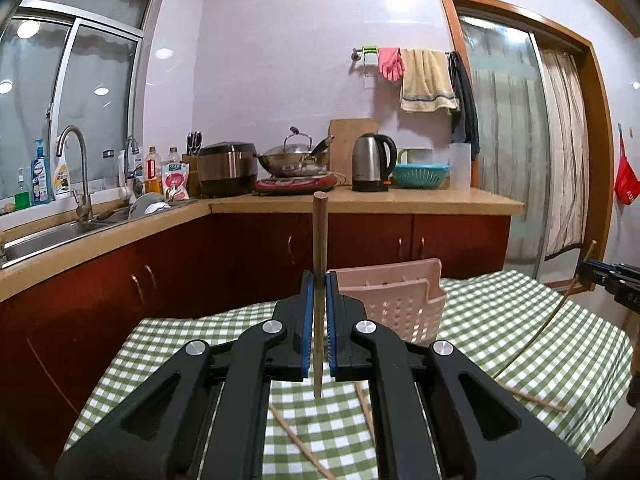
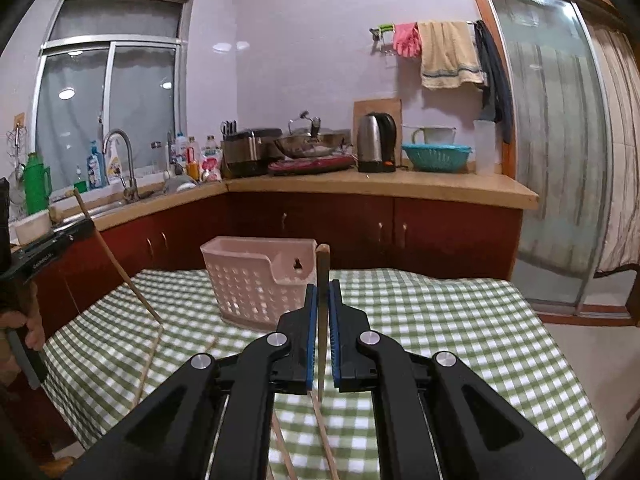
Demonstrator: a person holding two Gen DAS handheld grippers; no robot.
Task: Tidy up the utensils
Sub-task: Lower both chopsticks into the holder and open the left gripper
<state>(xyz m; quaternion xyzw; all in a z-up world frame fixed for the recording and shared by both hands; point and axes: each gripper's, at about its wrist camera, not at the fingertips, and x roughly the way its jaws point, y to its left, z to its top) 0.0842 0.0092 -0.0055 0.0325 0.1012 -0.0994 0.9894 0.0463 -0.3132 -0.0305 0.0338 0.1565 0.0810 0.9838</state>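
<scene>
My left gripper (image 1: 319,280) is shut on a wooden chopstick (image 1: 320,240) held upright, just left of and in front of the pink perforated utensil basket (image 1: 400,304). My right gripper (image 2: 322,288) is shut on another wooden chopstick (image 2: 322,268), also upright, just right of the basket (image 2: 256,284). Each gripper shows in the other's view: the right one at the far right (image 1: 600,276), the left one at the far left (image 2: 52,240), each with its chopstick slanting down. Several more chopsticks (image 2: 150,360) lie loose on the checked cloth.
The green-and-white checked tablecloth (image 2: 440,340) covers the table. Beyond it are red cabinets and a counter (image 1: 360,200) with a sink, a rice cooker, a wok, a kettle (image 1: 370,164) and a teal colander. A glass sliding door (image 2: 560,140) is at the right.
</scene>
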